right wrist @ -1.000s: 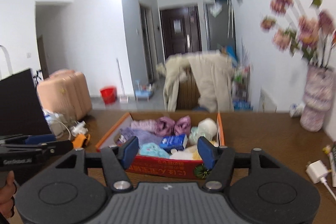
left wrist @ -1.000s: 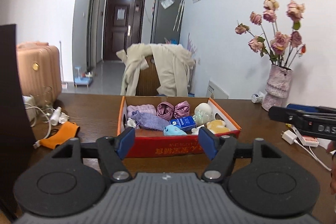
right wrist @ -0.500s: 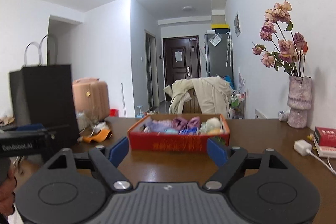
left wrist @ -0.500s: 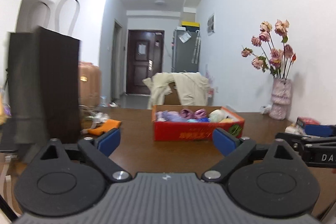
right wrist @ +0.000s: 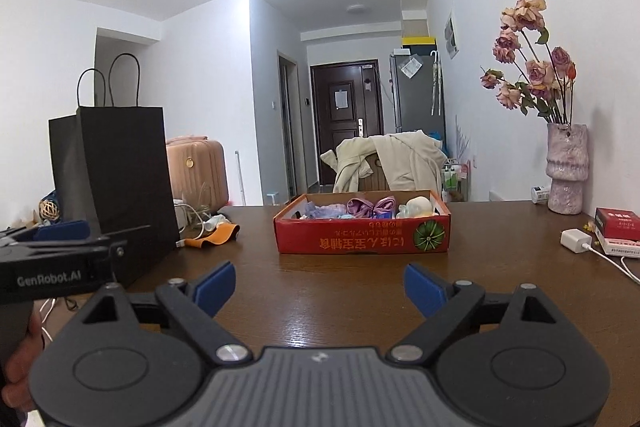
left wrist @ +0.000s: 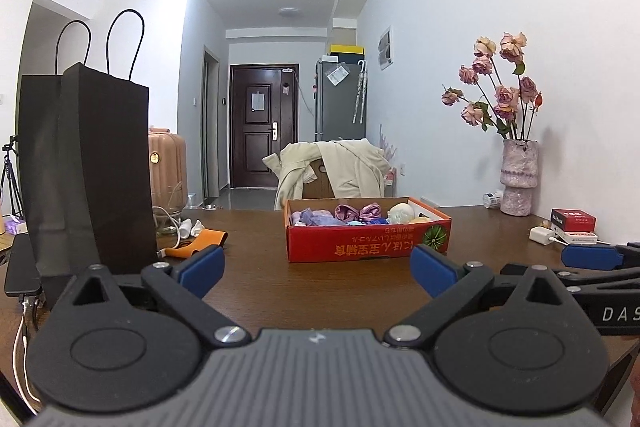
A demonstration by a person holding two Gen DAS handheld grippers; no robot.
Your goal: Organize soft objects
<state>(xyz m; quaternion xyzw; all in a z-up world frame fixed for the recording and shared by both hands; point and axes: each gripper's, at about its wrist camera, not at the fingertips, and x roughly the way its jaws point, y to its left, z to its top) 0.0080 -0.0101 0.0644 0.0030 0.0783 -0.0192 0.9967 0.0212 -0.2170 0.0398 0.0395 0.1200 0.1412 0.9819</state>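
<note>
A red cardboard box (left wrist: 368, 243) (right wrist: 362, 237) sits on the brown table and holds several soft things: purple cloths, pink satin scrunchies (left wrist: 357, 212) (right wrist: 371, 206), a white round plush (left wrist: 402, 213) (right wrist: 419, 205). My left gripper (left wrist: 318, 269) is open and empty, low over the table, well in front of the box. My right gripper (right wrist: 320, 287) is open and empty, also well short of the box. Each gripper shows at the side edge of the other's view.
A tall black paper bag (left wrist: 86, 171) (right wrist: 116, 187) stands at the left. An orange item (left wrist: 198, 241) and white cables lie beside it. A vase of dried roses (left wrist: 518, 179), a red and white box (left wrist: 572, 221) and a white charger (right wrist: 576, 241) stand at the right.
Both grippers have pulled back and down from just over the box, and both jaws have opened wider. The box now sits farther off.
</note>
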